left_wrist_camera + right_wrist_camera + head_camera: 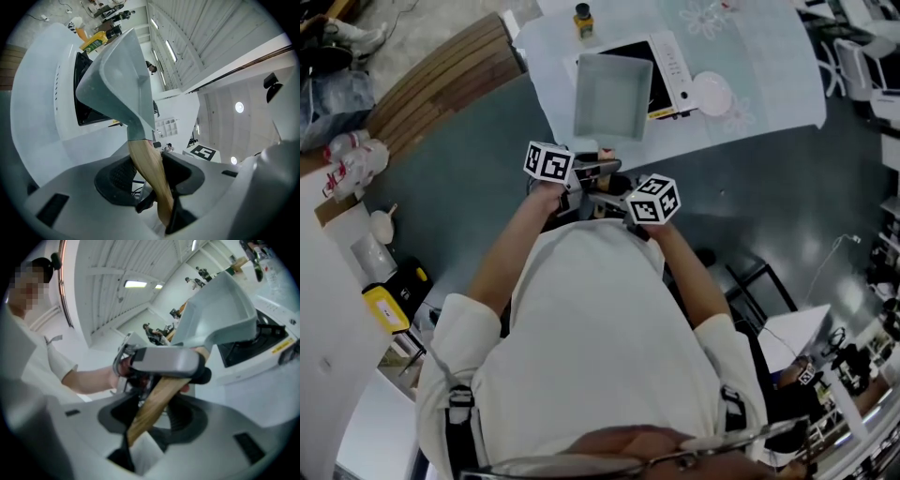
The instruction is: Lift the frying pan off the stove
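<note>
A square grey frying pan [612, 94] with a wooden handle [150, 173] hangs over the near-left part of the white stove [675, 58], which has a black top. In the left gripper view the pan [117, 75] tilts above the stove [51, 93] and seems clear of it. My left gripper [591, 169] is shut on the handle. My right gripper [605, 199] is shut on the handle [154, 404] nearer its end, just behind the left gripper [164, 362]. The pan [215, 310] looks empty.
The stove stands on a table with a pale cloth [769, 84]. A white plate [712, 92] lies to the stove's right and a yellow bottle [582, 19] stands behind it. A curved wooden bench [441, 80] is at the left, a yellow box [389, 305] on the floor.
</note>
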Available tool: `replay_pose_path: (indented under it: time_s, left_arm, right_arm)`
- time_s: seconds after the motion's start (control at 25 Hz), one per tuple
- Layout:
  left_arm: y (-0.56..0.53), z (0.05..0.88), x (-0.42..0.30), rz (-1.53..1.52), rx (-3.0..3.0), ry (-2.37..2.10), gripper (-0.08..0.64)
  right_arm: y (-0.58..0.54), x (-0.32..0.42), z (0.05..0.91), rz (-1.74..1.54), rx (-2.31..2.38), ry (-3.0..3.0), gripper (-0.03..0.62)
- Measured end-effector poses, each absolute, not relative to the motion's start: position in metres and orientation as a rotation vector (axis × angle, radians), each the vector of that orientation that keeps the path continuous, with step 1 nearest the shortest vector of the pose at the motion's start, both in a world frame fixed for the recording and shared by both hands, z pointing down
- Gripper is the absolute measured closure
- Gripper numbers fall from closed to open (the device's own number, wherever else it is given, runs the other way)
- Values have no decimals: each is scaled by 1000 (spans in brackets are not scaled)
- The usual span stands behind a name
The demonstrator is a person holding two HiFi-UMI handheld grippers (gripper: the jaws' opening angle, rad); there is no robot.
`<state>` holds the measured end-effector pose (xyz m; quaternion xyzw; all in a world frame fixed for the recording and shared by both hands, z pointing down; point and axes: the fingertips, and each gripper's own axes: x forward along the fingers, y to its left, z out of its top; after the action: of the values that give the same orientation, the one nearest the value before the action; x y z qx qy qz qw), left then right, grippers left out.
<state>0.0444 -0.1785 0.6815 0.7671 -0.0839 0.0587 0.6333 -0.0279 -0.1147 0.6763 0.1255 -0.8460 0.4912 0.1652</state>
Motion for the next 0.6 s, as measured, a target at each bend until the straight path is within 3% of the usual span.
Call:
replay_pose_path:
  time_s: [0.6]
  left_arm:
    - [-84,640,-10,184,1815,-101,360]
  right_arm:
    - [-27,-86,638,1366,477,-2468,393]
